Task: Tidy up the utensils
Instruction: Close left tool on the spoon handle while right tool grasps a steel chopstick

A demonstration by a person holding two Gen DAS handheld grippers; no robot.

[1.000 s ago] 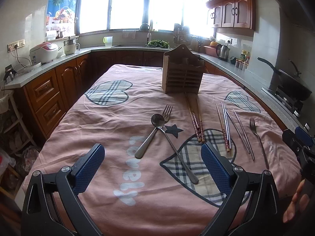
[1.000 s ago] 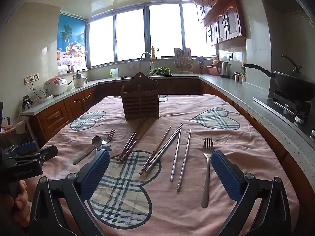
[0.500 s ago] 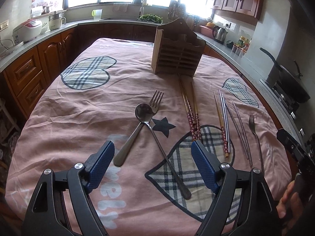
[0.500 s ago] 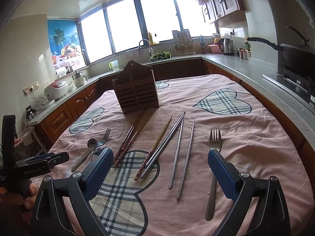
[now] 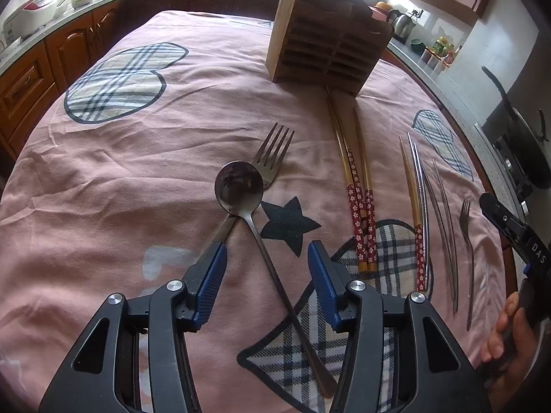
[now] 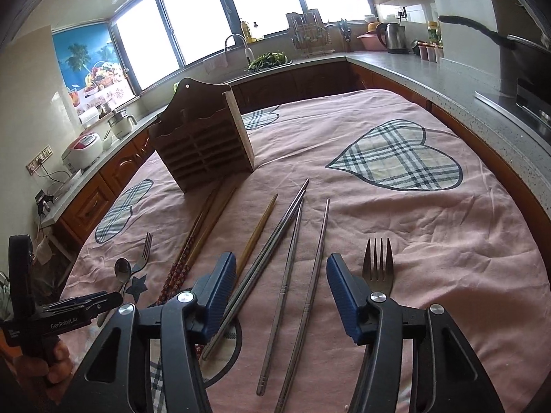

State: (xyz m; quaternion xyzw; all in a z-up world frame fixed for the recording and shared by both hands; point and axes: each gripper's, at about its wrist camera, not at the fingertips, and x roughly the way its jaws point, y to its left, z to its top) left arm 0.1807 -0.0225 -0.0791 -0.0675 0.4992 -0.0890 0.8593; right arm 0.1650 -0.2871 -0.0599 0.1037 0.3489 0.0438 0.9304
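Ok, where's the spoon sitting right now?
In the left wrist view the spoon lies mid-cloth, its bowl overlapping a fork, its handle running between the open left gripper fingers, beside the dark star.

You are in a home kitchen: wooden cabinets (image 6: 113,172) under a grey countertop (image 6: 447,72), a sink tap (image 6: 237,43) below the windows, a rice cooker (image 6: 82,148), a kettle (image 6: 394,36).

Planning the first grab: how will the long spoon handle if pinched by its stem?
The spoon looks like rigid polished metal, so probably stiff but slippery. Its thin stem lies flat on soft cloth, likely hard to get under. Its bowl overlaps a fork, which may shift.
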